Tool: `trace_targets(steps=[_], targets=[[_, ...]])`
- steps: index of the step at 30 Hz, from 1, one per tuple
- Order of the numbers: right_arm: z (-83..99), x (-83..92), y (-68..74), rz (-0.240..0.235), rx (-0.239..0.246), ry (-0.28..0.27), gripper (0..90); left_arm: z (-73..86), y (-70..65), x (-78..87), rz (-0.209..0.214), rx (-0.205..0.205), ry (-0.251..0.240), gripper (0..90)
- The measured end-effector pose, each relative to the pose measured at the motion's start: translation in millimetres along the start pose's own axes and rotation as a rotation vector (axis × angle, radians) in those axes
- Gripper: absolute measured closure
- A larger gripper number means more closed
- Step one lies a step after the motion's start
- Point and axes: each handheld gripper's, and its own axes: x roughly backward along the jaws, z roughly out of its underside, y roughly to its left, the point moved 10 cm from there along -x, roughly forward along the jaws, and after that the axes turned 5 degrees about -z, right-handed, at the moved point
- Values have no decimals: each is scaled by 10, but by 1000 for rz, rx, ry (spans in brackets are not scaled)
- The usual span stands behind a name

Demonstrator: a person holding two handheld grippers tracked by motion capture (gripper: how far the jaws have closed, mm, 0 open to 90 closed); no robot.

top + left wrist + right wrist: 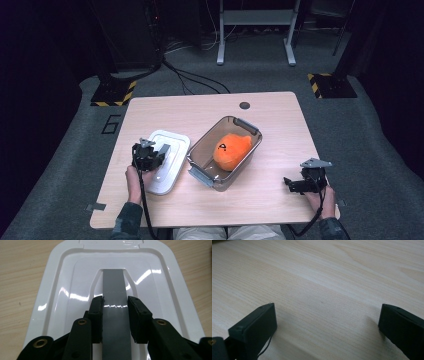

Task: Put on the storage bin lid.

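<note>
A white plastic lid (176, 145) (62, 277) lies flat on the wooden table (210, 107), left of a clear rectangular container (248, 126). Along the lid's middle runs a raised grey handle strip (113, 285). My left gripper (161, 153) (115, 305) sits over the lid, and its black pads press against both sides of that strip. An orange plush toy (232, 149) with a dark mark lies inside the container. My right gripper (291, 183) (327, 315) rests low at the table's front right, jaws spread wide over bare wood with nothing between them.
The container has grey latch handles at its two ends (200, 176). A small round grommet (244, 105) is set in the table near the far edge. Bare wood stretches between the container and the right gripper. Dark stands and cables are on the floor behind the table.
</note>
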Motion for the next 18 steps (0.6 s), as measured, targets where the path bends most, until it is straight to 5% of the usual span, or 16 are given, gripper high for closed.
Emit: trace_targets(steps=[18], targets=[[6, 0, 0, 0, -7, 4, 2, -315, -63, 297, 9, -26, -38, 661]])
